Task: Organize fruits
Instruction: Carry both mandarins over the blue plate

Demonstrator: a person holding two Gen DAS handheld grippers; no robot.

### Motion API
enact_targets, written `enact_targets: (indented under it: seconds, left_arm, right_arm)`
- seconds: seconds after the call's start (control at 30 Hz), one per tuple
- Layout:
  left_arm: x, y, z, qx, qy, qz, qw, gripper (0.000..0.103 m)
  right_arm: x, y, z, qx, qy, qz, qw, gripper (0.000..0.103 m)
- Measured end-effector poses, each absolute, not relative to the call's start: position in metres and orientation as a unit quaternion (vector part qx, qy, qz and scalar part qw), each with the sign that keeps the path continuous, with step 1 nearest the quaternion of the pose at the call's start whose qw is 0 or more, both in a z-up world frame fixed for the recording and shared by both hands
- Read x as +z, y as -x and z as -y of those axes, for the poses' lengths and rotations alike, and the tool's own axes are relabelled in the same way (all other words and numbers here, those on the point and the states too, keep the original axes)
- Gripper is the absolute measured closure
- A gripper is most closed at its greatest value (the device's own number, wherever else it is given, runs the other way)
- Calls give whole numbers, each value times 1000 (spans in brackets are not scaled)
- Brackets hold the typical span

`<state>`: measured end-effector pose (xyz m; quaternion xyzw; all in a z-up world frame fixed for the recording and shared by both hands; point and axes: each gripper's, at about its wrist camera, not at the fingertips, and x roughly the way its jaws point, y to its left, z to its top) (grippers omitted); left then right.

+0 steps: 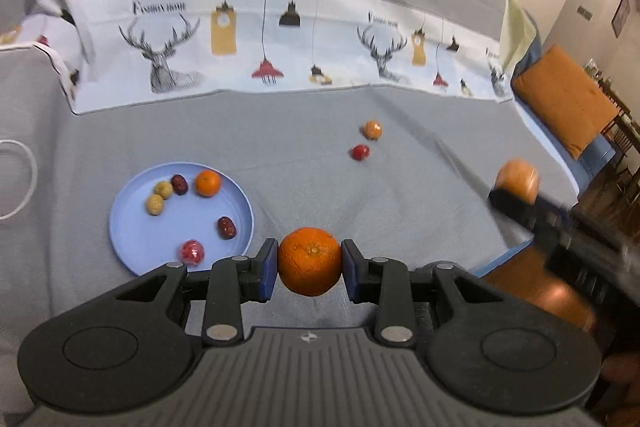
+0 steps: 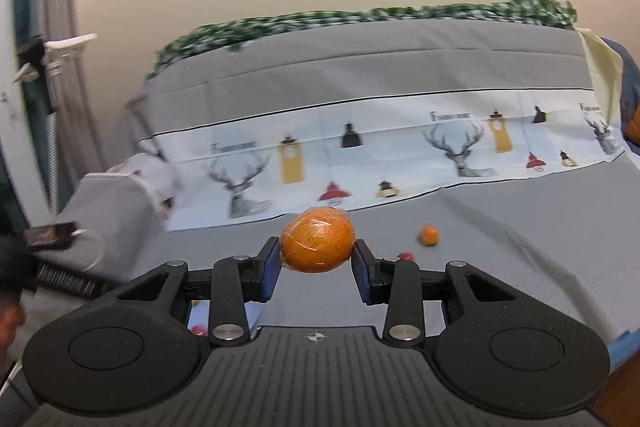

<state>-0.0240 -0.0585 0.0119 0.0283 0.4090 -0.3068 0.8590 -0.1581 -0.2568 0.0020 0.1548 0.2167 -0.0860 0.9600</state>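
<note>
My left gripper is shut on a bare orange, held above the grey cloth just right of the blue plate. The plate holds a small orange, two dark red dates, two pale yellow-brown fruits and a wrapped red fruit. My right gripper is shut on a plastic-wrapped orange; it shows blurred at the right of the left wrist view. A small wrapped orange and a red fruit lie loose on the cloth; they also show in the right wrist view, orange, red fruit.
A grey cloth with a deer-and-lamp printed band covers the sofa-like surface. An orange cushion lies at the right edge. A white cord loop lies at the left. Green checked fabric tops the backrest.
</note>
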Motion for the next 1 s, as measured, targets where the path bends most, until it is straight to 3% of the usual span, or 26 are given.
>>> enact_targets:
  seconds: [0.43,1.0]
  left_arm:
    - [28,74,3,-280,-5,-390,877,66]
    - [30,79,-4,-278,-9,-381,882,66]
  right_arm:
    - [28,200,193,-40,-118,-197,973,63]
    - [34,205,185,-32,-104,-190,976,63]
